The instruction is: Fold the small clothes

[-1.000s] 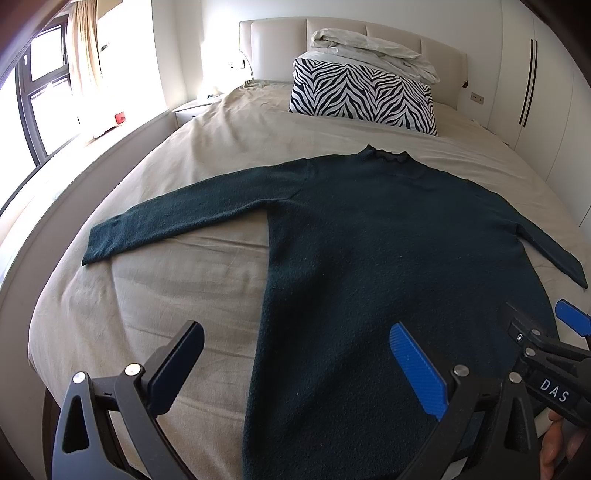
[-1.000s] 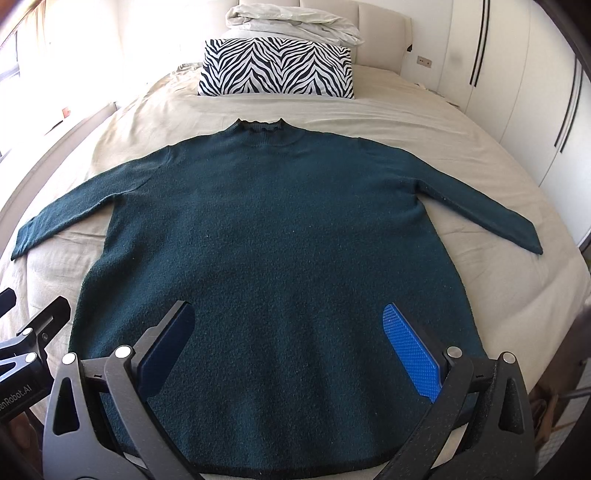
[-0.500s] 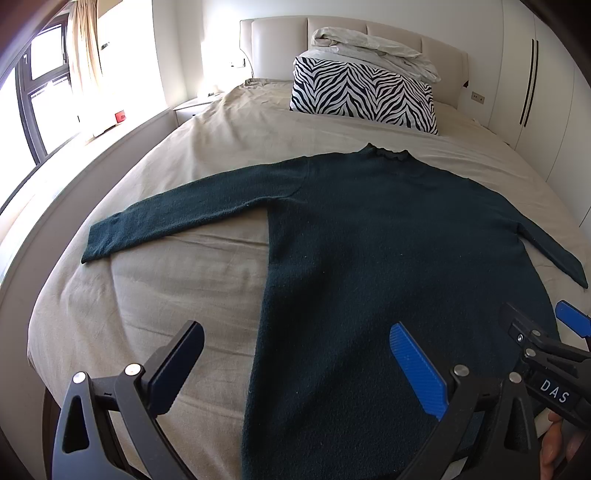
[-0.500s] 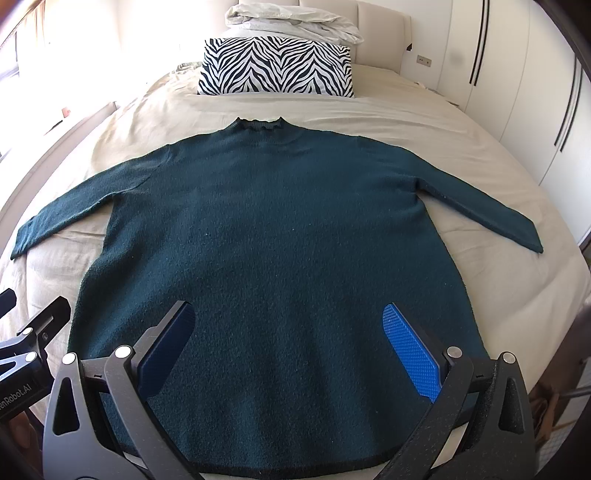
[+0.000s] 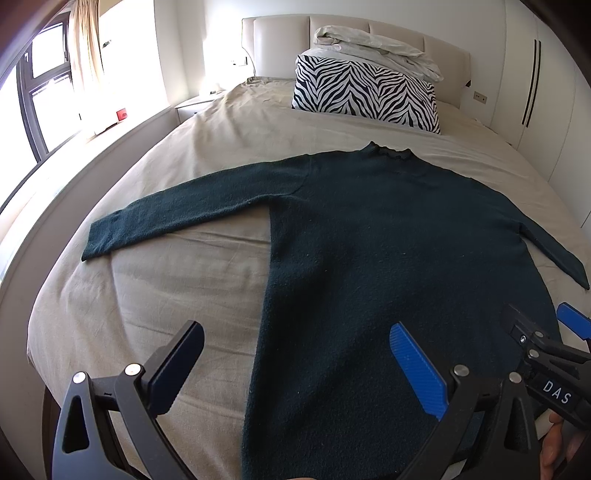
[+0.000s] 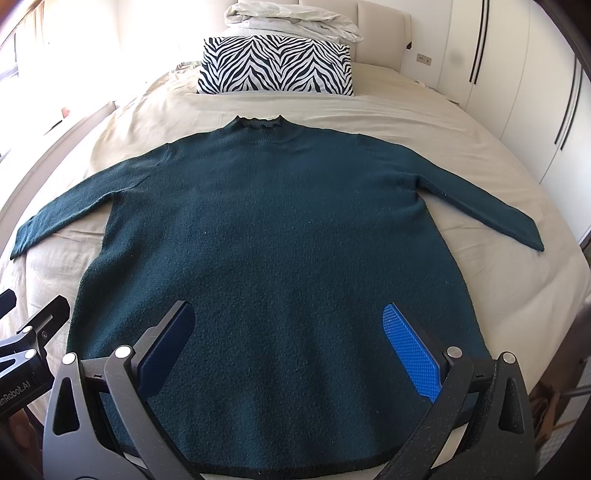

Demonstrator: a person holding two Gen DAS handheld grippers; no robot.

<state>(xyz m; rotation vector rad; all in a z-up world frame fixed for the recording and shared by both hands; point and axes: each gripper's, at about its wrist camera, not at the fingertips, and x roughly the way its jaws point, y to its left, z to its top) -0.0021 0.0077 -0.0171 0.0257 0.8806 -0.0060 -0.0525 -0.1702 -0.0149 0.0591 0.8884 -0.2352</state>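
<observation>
A dark teal long-sleeved sweater point(image 6: 280, 236) lies flat and spread out on the bed, collar toward the headboard, both sleeves stretched out to the sides; it also shows in the left wrist view point(image 5: 388, 251). My left gripper point(image 5: 295, 354) is open and empty, held above the sweater's lower left edge. My right gripper point(image 6: 288, 339) is open and empty, held above the lower middle of the sweater near its hem. Each gripper shows at the edge of the other's view.
The beige bed sheet point(image 5: 166, 295) covers the bed. A zebra-striped pillow point(image 6: 275, 66) with a folded white duvet point(image 6: 291, 18) on it stands at the headboard. A window point(image 5: 33, 96) is on the left, white wardrobes point(image 6: 517, 74) on the right.
</observation>
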